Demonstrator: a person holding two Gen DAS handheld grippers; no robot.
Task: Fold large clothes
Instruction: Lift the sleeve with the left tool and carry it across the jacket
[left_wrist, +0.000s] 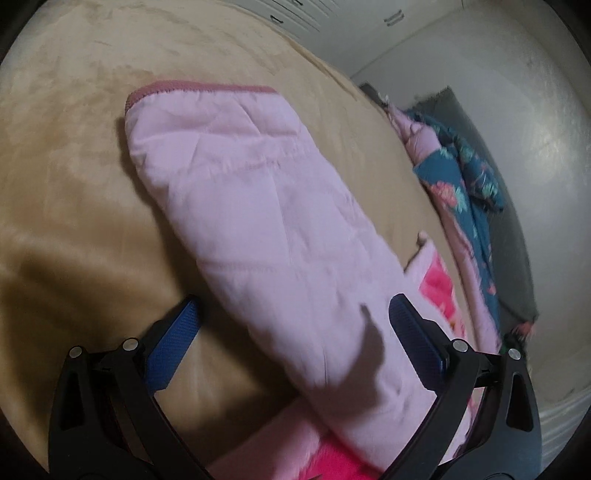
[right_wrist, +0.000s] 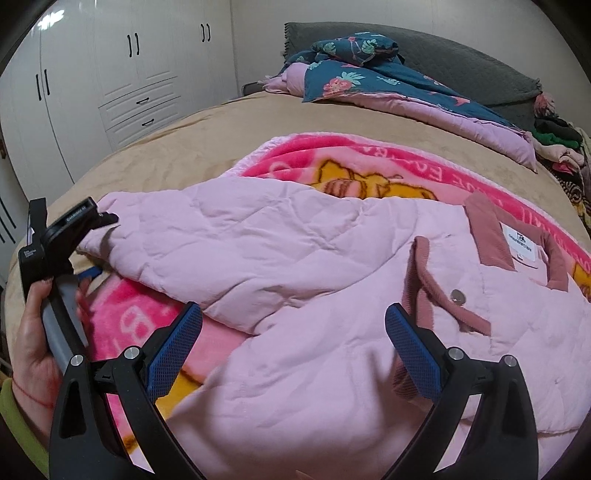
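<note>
A pale pink quilted jacket (right_wrist: 332, 288) with dusty-rose collar and trim lies on a pink cartoon blanket (right_wrist: 369, 173) on the bed. Its sleeve (left_wrist: 236, 192) stretches out across the tan bed cover, cuff at the far end. My left gripper (left_wrist: 291, 314) is open, its blue pads either side of the sleeve's near part, above it. My right gripper (right_wrist: 293, 317) is open and empty above the jacket's front, near a snap button (right_wrist: 458, 295). The left gripper and the hand holding it also show in the right wrist view (right_wrist: 55, 243), by the sleeve's end.
The tan bed cover (left_wrist: 74, 166) spreads to the left. A teal floral quilt (right_wrist: 369, 77) with a pink lining is heaped by the grey headboard (right_wrist: 461, 59). A pile of clothes (right_wrist: 557, 136) sits at the far right. White wardrobes (right_wrist: 110, 74) stand beyond the bed.
</note>
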